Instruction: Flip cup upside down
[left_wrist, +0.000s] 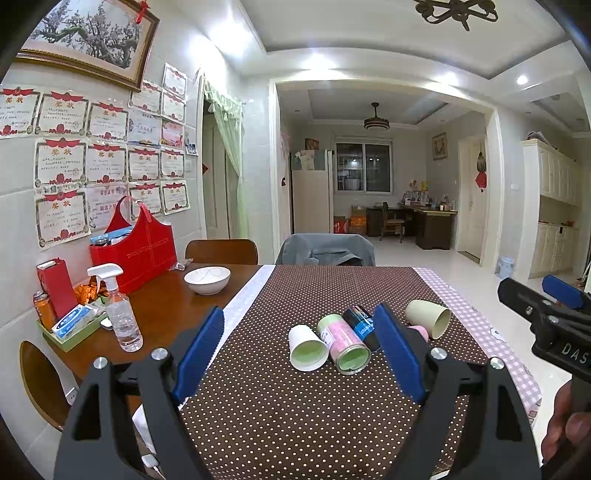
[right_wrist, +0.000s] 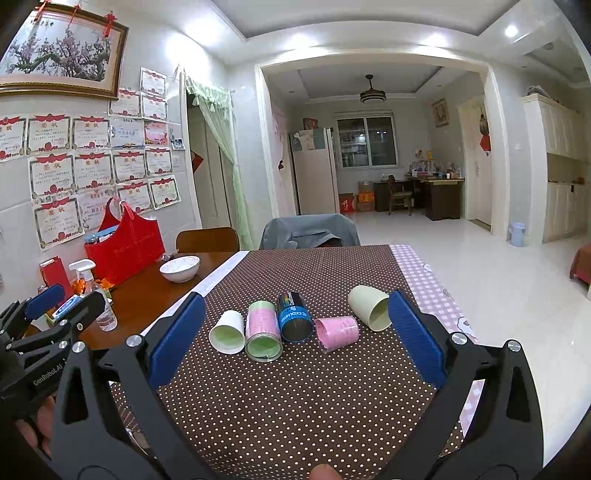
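On the brown dotted cloth (right_wrist: 295, 406) ahead of both claws, five cups lie on their sides in a row. The right wrist view shows all five: white cup (right_wrist: 228, 332), pink-and-green cup (right_wrist: 263, 330), dark blue cup (right_wrist: 294, 317), small pink cup (right_wrist: 338, 332), pale green cup (right_wrist: 369, 308). In the left wrist view, the small pink cup (left_wrist: 419, 332) is mostly hidden behind the blue pad of the left gripper (left_wrist: 303, 345).

Left gripper: jaws wide apart, empty; white cup (left_wrist: 306, 349) and pink-and-green cup (left_wrist: 343, 343) sit between its fingertips, further out. Right gripper (right_wrist: 295, 328): jaws wide apart, empty; the row lies between and just beyond its pads, the pale green cup near the right pad.

Cloth covers a wooden table (right_wrist: 155, 291); to the claws' left, a red bag (right_wrist: 123, 245), white bowl (right_wrist: 180, 268), spray bottle (left_wrist: 118, 310). Certificates (right_wrist: 92, 162) on the left wall; a tiled room opens beyond
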